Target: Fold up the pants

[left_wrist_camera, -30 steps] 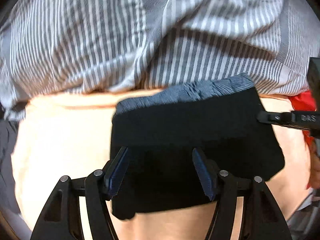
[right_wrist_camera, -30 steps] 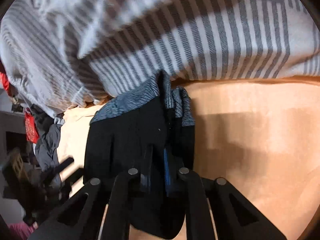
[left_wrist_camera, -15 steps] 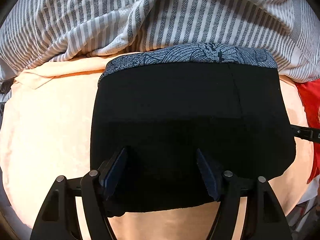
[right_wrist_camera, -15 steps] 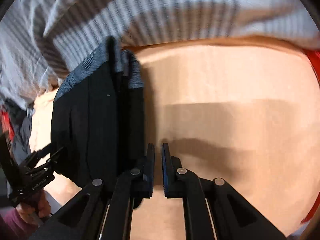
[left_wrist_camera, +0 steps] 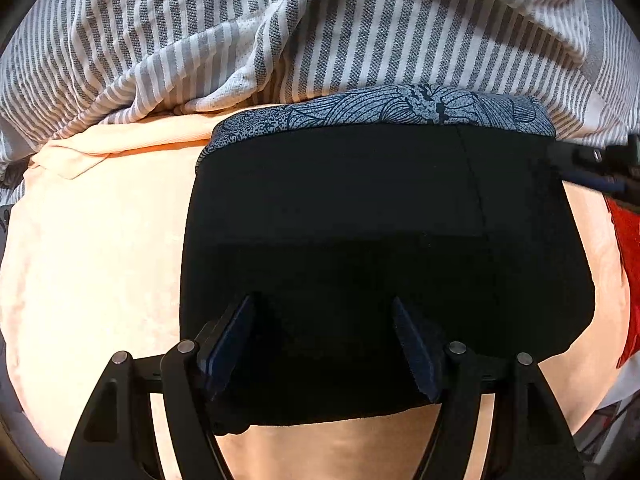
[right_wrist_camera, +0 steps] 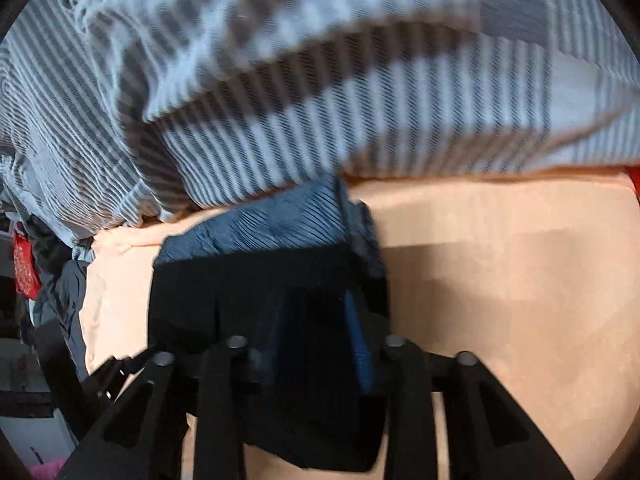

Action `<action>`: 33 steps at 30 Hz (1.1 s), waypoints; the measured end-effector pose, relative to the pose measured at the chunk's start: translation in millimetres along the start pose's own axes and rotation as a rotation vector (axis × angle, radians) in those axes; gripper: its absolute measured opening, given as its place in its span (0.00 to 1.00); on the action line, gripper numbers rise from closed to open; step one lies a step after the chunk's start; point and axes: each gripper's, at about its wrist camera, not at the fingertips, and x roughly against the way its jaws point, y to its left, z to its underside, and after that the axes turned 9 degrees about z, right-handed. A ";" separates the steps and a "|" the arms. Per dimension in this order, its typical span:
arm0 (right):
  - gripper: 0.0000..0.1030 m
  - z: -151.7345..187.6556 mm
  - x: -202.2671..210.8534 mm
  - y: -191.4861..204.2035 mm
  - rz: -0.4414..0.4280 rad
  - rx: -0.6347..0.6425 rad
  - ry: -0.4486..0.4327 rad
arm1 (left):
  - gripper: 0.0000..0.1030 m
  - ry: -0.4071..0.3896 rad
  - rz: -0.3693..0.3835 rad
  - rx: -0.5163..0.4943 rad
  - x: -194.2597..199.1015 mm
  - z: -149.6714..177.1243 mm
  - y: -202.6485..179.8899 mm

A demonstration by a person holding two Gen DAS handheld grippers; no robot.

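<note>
In your left wrist view, the peach sheet [left_wrist_camera: 100,248] fills the 9 o'clock side, bare and fairly smooth, with the striped blanket [left_wrist_camera: 320,32] bunched across 12 o'clock. Moving toward centre, the pants [left_wrist_camera: 360,220] lie as a compact black rectangle on that sheet, their grey-blue patterned waistband [left_wrist_camera: 380,110] running along the far edge just under the blanket. Your left gripper [left_wrist_camera: 324,340] hangs over the near half of the bundle with its jaws spread wide; its jaws have just been opening, and the dark cloth shows between the pads but I can't see them pressing on it, so read it as released. At 3 o'clock your right gripper [left_wrist_camera: 596,166] reaches in at the bundle's far right corner, with a red cloth [left_wrist_camera: 628,248] beyond it. In the blurred right wrist view that gripper [right_wrist_camera: 316,332] stands over the right end of the pants [right_wrist_camera: 224,292] — its jaws have just been opening and are now partly spread, fabric lying under and between them, no pinch visible. As for progress, I judge the folding to be close to finished: the pants are down to a small, even stack. What may remain is one last fold, or a smoothing of the near edge — nothing in view says which.
</note>
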 end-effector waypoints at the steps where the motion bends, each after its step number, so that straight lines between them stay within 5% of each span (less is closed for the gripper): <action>1: 0.37 -2.7 -0.8 4.7 -0.001 0.005 -0.008 | 0.71 0.000 0.000 0.001 -0.1 0.0 0.0; 20: 0.37 -17.1 -34.9 16.4 0.031 0.023 0.048 | 0.75 0.005 -0.002 0.002 -10.8 -8.5 5.4; 33: 0.37 68.6 17.6 2.6 0.169 0.039 0.027 | 0.75 -0.010 -0.009 0.014 -5.2 -4.4 8.8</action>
